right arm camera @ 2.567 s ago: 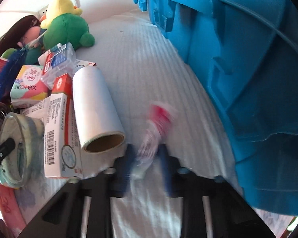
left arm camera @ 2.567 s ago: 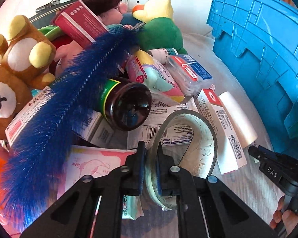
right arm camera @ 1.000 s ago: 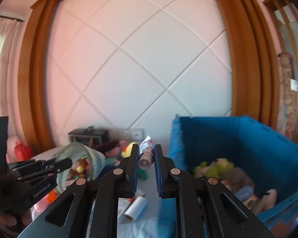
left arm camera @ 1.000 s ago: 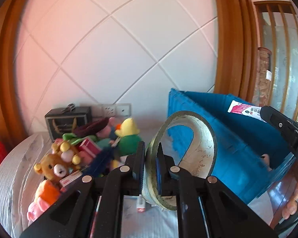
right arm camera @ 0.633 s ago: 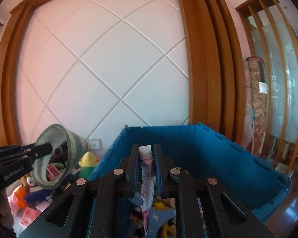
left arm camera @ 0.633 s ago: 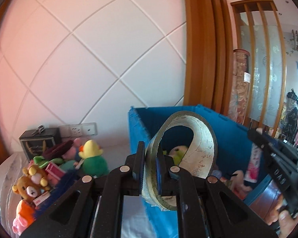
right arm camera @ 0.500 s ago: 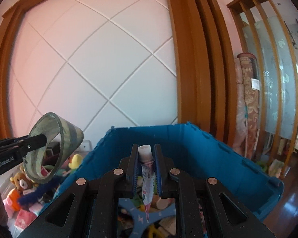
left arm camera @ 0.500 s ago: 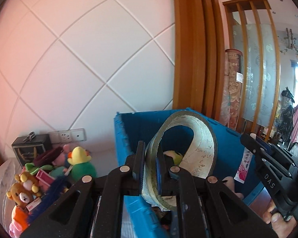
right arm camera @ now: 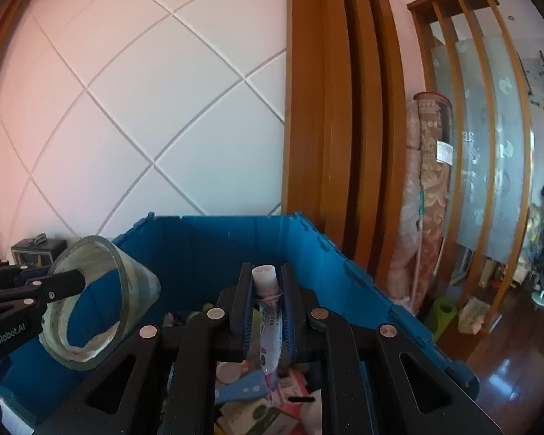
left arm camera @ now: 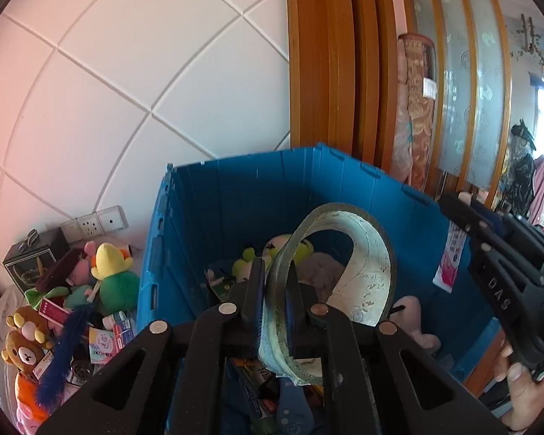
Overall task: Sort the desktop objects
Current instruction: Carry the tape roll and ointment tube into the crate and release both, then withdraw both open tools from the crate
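Note:
My left gripper is shut on the rim of a wide roll of greenish tape, held over the open blue crate. In the right wrist view the same tape roll hangs at the left over the blue crate. My right gripper is shut on a small white-capped tube with pink print, cap up, above the crate's inside. From the left wrist view the tube hangs from the right gripper at the crate's right wall.
The crate holds plush toys, boxes and a blue plastic piece. Left of it lies a pile with teddy bears, a green and yellow plush, a blue feather and packets. A wooden door frame rises behind.
Both grippers swung to the right from over the pile to over the crate, carrying the tape roll and the tube. The crate's contents now lie right below both.

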Tool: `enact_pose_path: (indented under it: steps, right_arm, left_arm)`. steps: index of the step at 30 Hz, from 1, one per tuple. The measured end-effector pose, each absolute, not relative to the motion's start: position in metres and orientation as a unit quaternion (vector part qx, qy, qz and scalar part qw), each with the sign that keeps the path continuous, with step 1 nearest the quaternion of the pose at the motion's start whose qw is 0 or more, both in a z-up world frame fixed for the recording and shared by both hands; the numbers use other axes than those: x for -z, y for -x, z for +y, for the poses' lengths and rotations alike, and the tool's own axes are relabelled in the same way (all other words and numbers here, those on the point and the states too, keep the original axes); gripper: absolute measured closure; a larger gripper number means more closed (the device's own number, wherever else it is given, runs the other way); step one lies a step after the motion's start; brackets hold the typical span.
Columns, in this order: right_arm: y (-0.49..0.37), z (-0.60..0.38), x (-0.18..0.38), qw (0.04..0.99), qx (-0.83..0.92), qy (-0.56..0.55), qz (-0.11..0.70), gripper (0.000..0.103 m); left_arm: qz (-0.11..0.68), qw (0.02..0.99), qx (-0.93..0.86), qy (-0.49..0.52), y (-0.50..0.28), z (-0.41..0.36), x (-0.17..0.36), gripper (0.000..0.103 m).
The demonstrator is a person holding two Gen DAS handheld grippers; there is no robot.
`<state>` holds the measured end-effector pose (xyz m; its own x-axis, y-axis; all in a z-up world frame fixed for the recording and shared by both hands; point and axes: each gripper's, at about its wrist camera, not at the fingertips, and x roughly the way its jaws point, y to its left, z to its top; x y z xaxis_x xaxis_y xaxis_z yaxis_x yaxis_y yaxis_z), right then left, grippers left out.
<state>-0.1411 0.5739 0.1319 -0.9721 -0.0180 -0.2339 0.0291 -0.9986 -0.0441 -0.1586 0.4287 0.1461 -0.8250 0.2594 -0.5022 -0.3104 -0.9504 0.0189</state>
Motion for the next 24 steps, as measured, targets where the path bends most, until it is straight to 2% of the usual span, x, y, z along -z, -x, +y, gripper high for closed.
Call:
enact_pose_path:
  steps: [6, 8, 9, 10, 11, 12, 13, 14, 18, 24]
  right_arm:
    - [0.160, 0.584, -0.119, -0.006, 0.990, -0.140, 0.019, 0.088]
    - [0.165, 0.590, -0.117, -0.003, 0.988, -0.156, 0.003, 0.088]
    - [0.165, 0.592, -0.118, -0.004, 0.988, -0.155, -0.003, 0.079]
    - [0.165, 0.593, -0.118, -0.006, 0.988, -0.156, -0.006, 0.055]
    - [0.165, 0.593, -0.119, -0.005, 0.987, -0.159, -0.009, 0.040]
    - [0.162, 0.593, -0.121, -0.003, 0.988, -0.156, -0.010, 0.015]
    - [0.159, 0.592, -0.123, -0.005, 0.989, -0.148, -0.008, 0.001]
    - [0.156, 0.589, -0.124, -0.009, 0.990, -0.141, 0.000, 0.000]
    - [0.157, 0.581, -0.122, -0.021, 0.989, -0.144, 0.021, 0.000]
    - [0.161, 0.582, -0.120, -0.025, 0.985, -0.171, 0.014, 0.000]
  left_arm:
    - [0.052, 0.164, -0.938, 0.300, 0.171, 0.433, -0.132, 0.091]
    - [0.052, 0.163, -0.933, 0.315, 0.173, 0.436, -0.126, 0.083]
    - [0.055, 0.164, -0.932, 0.320, 0.174, 0.437, -0.126, 0.081]
    - [0.057, 0.161, -0.934, 0.313, 0.172, 0.437, -0.127, 0.075]
    - [0.055, 0.154, -0.939, 0.302, 0.170, 0.437, -0.129, 0.060]
    - [0.053, 0.152, -0.942, 0.294, 0.167, 0.436, -0.130, 0.050]
    - [0.051, 0.155, -0.945, 0.285, 0.163, 0.434, -0.132, 0.036]
    - [0.051, 0.156, -0.947, 0.277, 0.162, 0.433, -0.132, 0.030]
    - [0.062, 0.139, -0.955, 0.253, 0.153, 0.430, -0.135, 0.029]
    - [0.033, 0.103, -0.967, 0.229, 0.137, 0.399, -0.151, 0.023]
